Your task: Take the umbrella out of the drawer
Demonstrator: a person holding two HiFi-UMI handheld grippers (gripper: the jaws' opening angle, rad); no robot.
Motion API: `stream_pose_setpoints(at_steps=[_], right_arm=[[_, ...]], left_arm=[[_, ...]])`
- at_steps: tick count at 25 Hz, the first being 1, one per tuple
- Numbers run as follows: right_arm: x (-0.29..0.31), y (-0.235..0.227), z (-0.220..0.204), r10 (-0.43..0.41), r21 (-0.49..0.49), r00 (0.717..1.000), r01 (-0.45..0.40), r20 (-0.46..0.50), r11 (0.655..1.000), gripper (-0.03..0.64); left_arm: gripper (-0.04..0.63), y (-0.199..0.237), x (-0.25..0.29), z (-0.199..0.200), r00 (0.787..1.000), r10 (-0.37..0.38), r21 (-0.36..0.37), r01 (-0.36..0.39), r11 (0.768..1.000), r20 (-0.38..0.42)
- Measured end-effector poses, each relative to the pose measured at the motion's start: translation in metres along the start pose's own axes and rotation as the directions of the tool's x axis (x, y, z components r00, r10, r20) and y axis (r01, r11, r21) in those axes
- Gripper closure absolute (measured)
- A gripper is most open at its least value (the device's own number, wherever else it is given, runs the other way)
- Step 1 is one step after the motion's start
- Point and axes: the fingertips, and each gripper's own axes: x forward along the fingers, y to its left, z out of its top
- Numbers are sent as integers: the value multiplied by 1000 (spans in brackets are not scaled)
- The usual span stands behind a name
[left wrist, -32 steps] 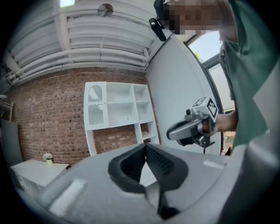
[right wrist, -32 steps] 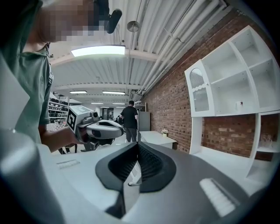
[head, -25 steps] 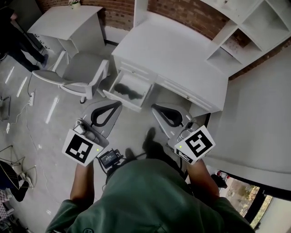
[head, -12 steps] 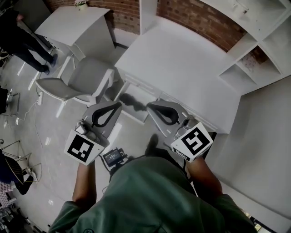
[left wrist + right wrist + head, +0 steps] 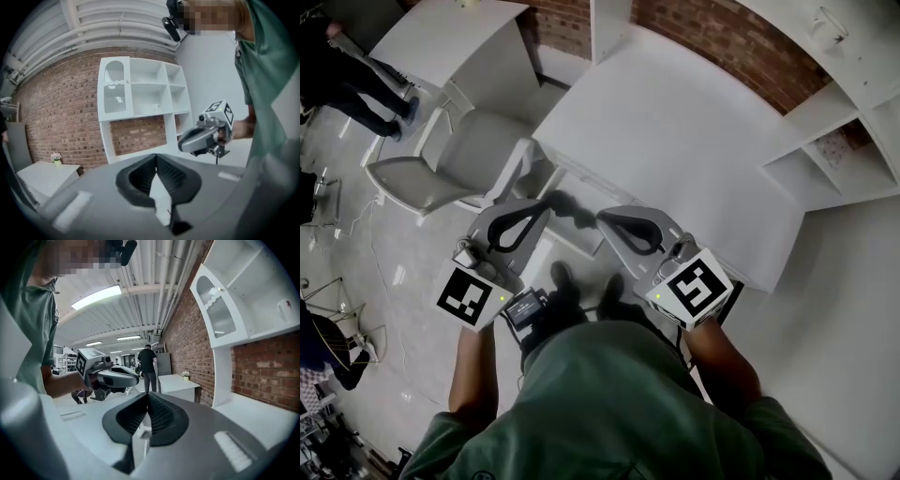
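Umbrella sits in the drawer; left gripper and right gripper jaws closed, empty

The left hand-held gripper hides much of the drawer and umbrella.

I'm working in an office mock-up inside an industrial hall. A white desk sits just ahead of my left gripper, with a grey chair to its left. Beyond are a shelf unit on a bare brick wall, and overhead exposed ceiling pipes and strip lights.
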Motion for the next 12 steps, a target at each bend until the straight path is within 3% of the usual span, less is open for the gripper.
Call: stream_pose_setpoints(at_steps=[12], right_arm=[[41, -42, -5, -168, 30, 985, 169, -32, 985, 609]], left_arm=[[592, 53, 44, -21, 982, -189, 11, 189, 982, 13]])
